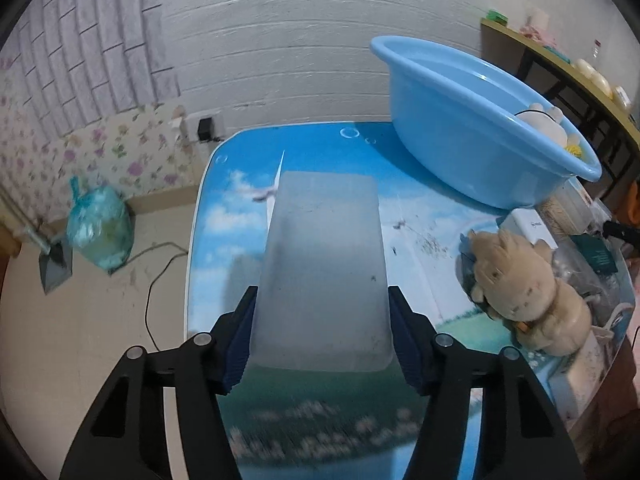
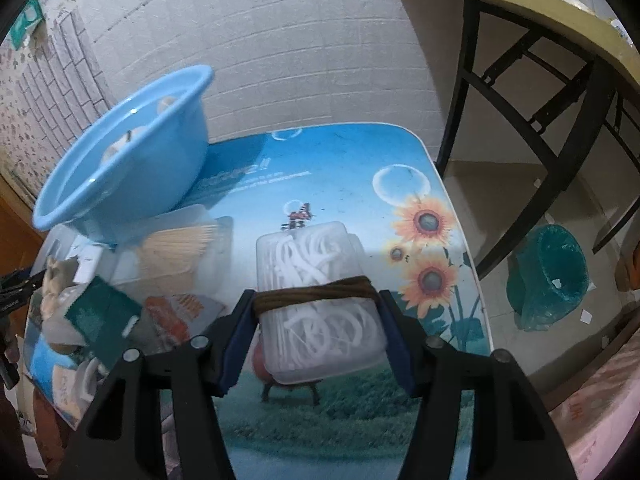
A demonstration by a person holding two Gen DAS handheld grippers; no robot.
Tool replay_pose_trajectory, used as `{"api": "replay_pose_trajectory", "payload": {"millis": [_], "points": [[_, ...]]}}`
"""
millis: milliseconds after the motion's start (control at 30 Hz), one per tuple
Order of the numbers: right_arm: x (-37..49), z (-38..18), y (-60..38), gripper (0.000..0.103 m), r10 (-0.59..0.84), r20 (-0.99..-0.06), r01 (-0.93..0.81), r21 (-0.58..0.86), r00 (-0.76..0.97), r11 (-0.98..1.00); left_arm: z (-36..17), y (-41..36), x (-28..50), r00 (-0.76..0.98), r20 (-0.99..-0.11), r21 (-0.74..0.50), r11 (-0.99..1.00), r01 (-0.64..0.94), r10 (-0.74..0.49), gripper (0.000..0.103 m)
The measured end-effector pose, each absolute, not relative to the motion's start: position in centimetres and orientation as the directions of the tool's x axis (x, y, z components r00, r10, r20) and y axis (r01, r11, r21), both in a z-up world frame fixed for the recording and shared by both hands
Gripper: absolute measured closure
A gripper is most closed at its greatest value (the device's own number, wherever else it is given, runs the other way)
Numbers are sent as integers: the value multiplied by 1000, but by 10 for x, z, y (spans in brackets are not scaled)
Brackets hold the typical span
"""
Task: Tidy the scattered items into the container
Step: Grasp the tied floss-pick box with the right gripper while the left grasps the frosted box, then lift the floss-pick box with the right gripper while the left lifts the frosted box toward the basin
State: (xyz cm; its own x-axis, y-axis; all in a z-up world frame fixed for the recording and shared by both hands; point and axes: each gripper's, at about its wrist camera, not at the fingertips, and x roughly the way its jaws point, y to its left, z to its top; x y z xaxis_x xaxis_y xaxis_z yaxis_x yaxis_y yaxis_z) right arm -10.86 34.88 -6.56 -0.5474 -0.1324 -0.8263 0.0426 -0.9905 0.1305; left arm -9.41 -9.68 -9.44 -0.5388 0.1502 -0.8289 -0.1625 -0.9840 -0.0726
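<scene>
Gripping a frosted translucent plastic box (image 1: 322, 268) at bottom centre of the left wrist view, the left gripper (image 1: 322, 332) has its blue pads (image 1: 240, 344) pressed against the box's two long sides, the jaws about half open. The box stands out along the fingers over a small table (image 1: 216, 216) printed with sky and meadow. Upper right, a light blue basin (image 1: 460, 128) sits tilted on a heap of packets, with pale toys inside. Lower right, just beside the basin, a beige plush toy (image 1: 524, 284) rests on the heap. At far left, a tied green bag (image 1: 100, 228) sits on the floor.

In the right wrist view, the basin (image 2: 120, 152) tilts at upper left, above a clear box of wooden sticks (image 2: 176, 252) and loose packets. At bottom centre, the right gripper (image 2: 318, 328) clamps a clear box of white loops (image 2: 320, 300), bound with a brown cord (image 2: 316, 290), jaws about half open and pads touching both sides. To the right, sunflowers (image 2: 426, 220) are printed on the table.
</scene>
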Motion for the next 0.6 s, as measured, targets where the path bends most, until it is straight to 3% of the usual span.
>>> {"api": "replay_pose_trajectory", "payload": {"millis": [600], "points": [[-66, -58, 322, 45, -203, -791, 152, 140, -577, -978, -81, -72, -13, -565, -824, -39, -999, -17, 42, 42]]}}
